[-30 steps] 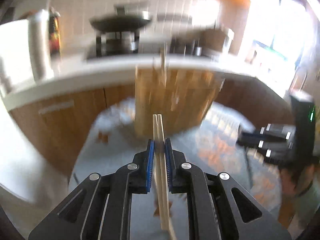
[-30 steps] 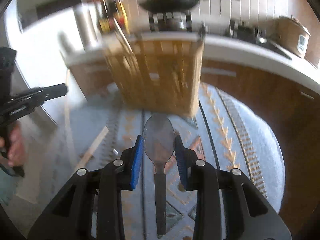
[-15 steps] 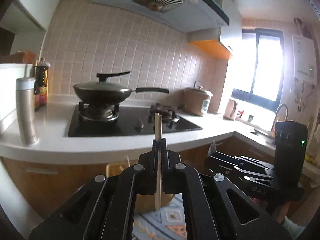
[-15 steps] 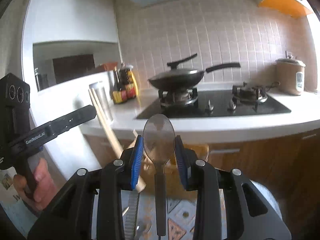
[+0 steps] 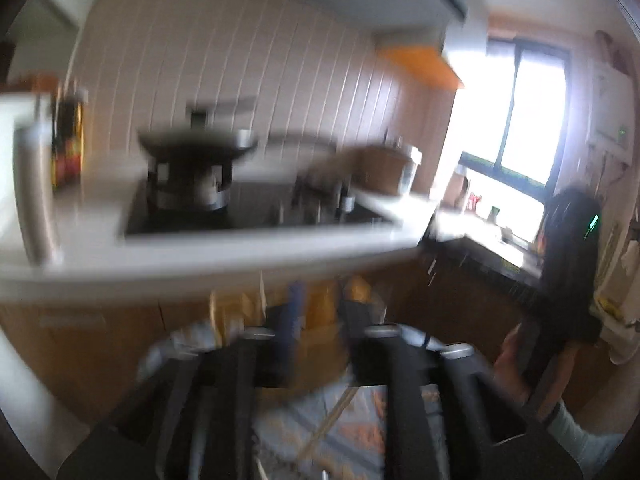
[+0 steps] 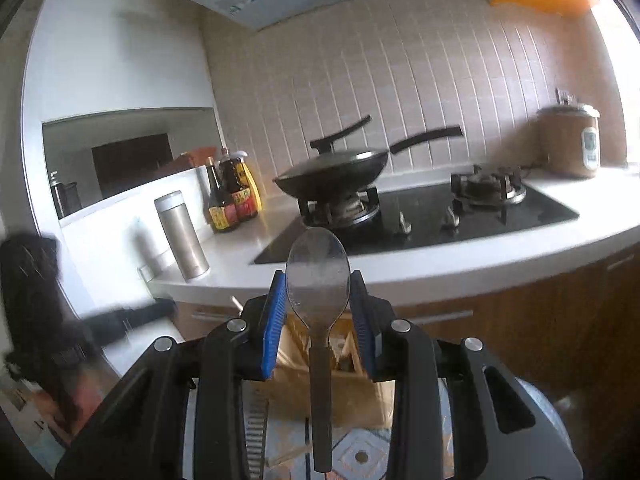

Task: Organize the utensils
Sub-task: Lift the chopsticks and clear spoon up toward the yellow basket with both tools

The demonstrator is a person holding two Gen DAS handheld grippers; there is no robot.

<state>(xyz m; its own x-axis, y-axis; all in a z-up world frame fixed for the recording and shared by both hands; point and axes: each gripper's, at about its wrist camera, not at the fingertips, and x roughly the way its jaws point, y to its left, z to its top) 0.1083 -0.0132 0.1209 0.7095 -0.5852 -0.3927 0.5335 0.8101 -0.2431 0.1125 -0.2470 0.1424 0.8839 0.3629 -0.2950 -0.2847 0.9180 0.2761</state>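
My right gripper [image 6: 318, 312] is shut on a metal spoon [image 6: 318, 276] with a dark handle, bowl up, above a wooden utensil holder [image 6: 336, 376] on the patterned mat. The left wrist view is blurred by motion. My left gripper [image 5: 320, 316] stands open with nothing between its fingers. The wooden holder [image 5: 316, 312] shows behind its tips. A pale chopstick [image 5: 328, 424] lies slanted on the mat below the jaws. The left gripper [image 6: 36, 300] shows blurred at the left of the right wrist view.
A white counter [image 6: 400, 268] carries a black hob with a lidded pan [image 6: 332, 172], a steel flask [image 6: 182, 236], sauce bottles [image 6: 232, 196] and a rice cooker [image 6: 568, 140]. Wooden cabinets [image 6: 540, 320] stand below. A bright window [image 5: 520, 120] is at the right.
My left gripper has opened and no longer holds the chopsticks; a chopstick now lies below it. The left view has swung and blurred. My right gripper still holds the spoon.
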